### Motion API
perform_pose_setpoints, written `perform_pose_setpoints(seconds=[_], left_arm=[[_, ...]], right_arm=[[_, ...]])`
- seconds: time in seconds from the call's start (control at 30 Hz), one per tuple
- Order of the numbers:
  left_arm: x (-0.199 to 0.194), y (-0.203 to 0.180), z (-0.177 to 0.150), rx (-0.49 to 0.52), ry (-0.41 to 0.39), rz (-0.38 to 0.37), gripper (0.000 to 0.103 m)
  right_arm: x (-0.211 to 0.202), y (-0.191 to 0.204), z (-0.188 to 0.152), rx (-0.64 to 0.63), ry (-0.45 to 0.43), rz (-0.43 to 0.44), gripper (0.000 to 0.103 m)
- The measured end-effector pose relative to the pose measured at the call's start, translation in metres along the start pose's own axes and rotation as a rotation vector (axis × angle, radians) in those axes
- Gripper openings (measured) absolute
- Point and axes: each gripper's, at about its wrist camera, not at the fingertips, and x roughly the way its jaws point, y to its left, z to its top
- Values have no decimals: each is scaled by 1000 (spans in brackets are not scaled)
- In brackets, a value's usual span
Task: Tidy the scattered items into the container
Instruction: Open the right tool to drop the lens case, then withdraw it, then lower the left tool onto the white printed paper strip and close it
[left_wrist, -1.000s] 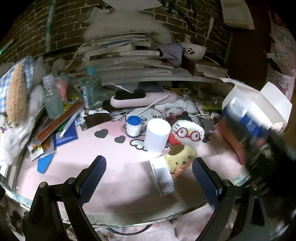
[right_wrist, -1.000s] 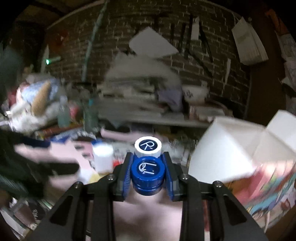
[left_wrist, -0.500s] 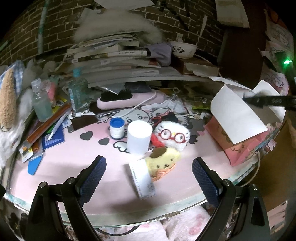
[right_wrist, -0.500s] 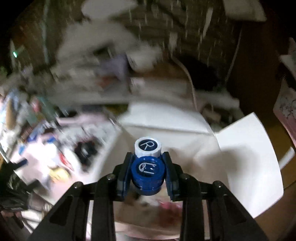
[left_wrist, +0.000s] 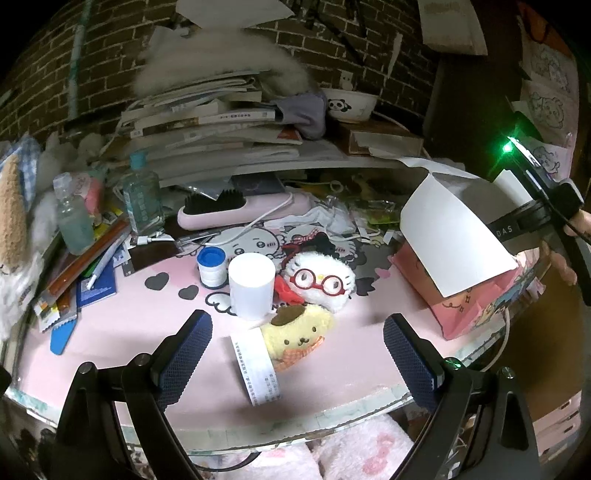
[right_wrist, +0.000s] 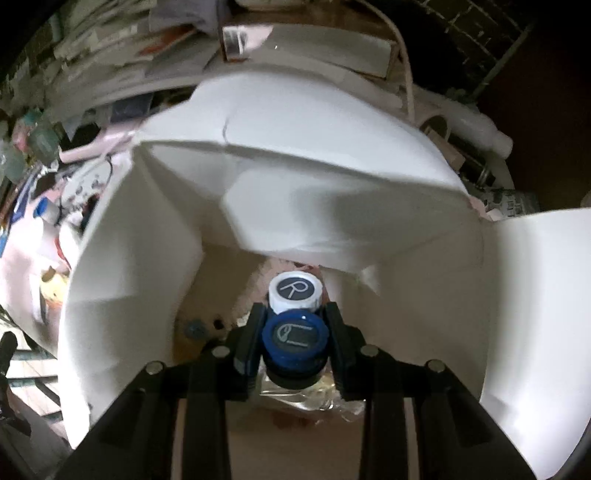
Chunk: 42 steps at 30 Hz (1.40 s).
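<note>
The right gripper (right_wrist: 293, 345) is clamped on a contact lens case (right_wrist: 294, 315), its pads pressing the blue cap, whose mark I cannot read for sure; the white cap just beyond it carries a clear "R". The gripper points steeply down over the open mouth of the pink box (right_wrist: 155, 236), whose white flaps stand up all around, so the case hangs above the box's inside and is not yet set down. Seen from the left wrist, that box (left_wrist: 476, 302) sits at the right edge of the pink table mat (left_wrist: 122, 325), cartoon figures printed on its side, and the letters "DAS" show on the black handle above it. The left gripper (left_wrist: 297, 356) hovers low over the mat with its jaws wide apart and nothing between them. Ahead of it lie a printed paper slip (left_wrist: 255, 367), its text too small to read, a yellow dog plush (left_wrist: 297, 334), a white plush with red glasses (left_wrist: 319, 282), a white cylinder (left_wrist: 252, 286) and a blue-lidded jar (left_wrist: 211, 267).
</note>
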Motion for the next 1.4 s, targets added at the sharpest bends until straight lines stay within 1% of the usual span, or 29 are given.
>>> perform_pose_setpoints(seconds=[0.13, 0.17, 0.2, 0.3, 0.4, 0.5, 0.53, 0.6, 0.7, 0.77, 0.83, 0.87, 0.93, 1.1, 1.17, 1.27, 1.3, 1.33, 1.4], left_arm=[[0, 1, -1, 2, 5, 14, 93], [1, 2, -1, 1, 8, 19, 93], [2, 3, -2, -1, 10, 23, 93], [4, 7, -4, -9, 16, 26, 93], [6, 12, -6, -17, 21, 30, 93], [8, 17, -10, -23, 17, 24, 93], [9, 19, -11, -25, 20, 24, 93], [12, 22, -14, -26, 31, 29, 93], [16, 27, -20, -30, 39, 25, 93], [18, 30, -24, -33, 43, 12, 93], [20, 32, -27, -33, 43, 2, 93], [22, 32, -29, -30, 47, 3, 93], [26, 31, -33, -23, 56, 0, 93], [30, 28, -45, -5, 62, 2, 92], [29, 28, -49, -3, 62, 10, 92], [28, 27, -55, 8, 63, 24, 91], [28, 27, -56, 8, 67, 27, 86], [27, 27, -57, 8, 65, 29, 83], [27, 27, -59, 15, 57, 39, 81]], right_arm=[[-3, 1, -3, -6, -4, -11, 30], [-5, 1, -5, -1, -13, -13, 32], [-7, 0, -7, 4, -23, -15, 37], [-16, -3, -13, 20, -66, -17, 38], [-28, 0, -15, 33, -123, -30, 38], [-49, 3, -15, 55, -229, -27, 38], [-58, 6, -18, 62, -276, -9, 38], [-73, 17, -26, 54, -350, 70, 38], [-96, 41, -41, 21, -458, 226, 38], [-106, 64, -50, -20, -501, 311, 41], [-105, 86, -53, -52, -507, 386, 54], [-102, 97, -55, -65, -503, 420, 54], [-95, 119, -60, -86, -502, 451, 54], [-74, 151, -85, -111, -566, 460, 54], [-62, 158, -93, -114, -549, 484, 54], [-42, 168, -102, -92, -510, 493, 54], [-37, 169, -106, -78, -508, 491, 54], [-32, 168, -109, -60, -515, 479, 54], [-24, 168, -113, -22, -535, 426, 54]])
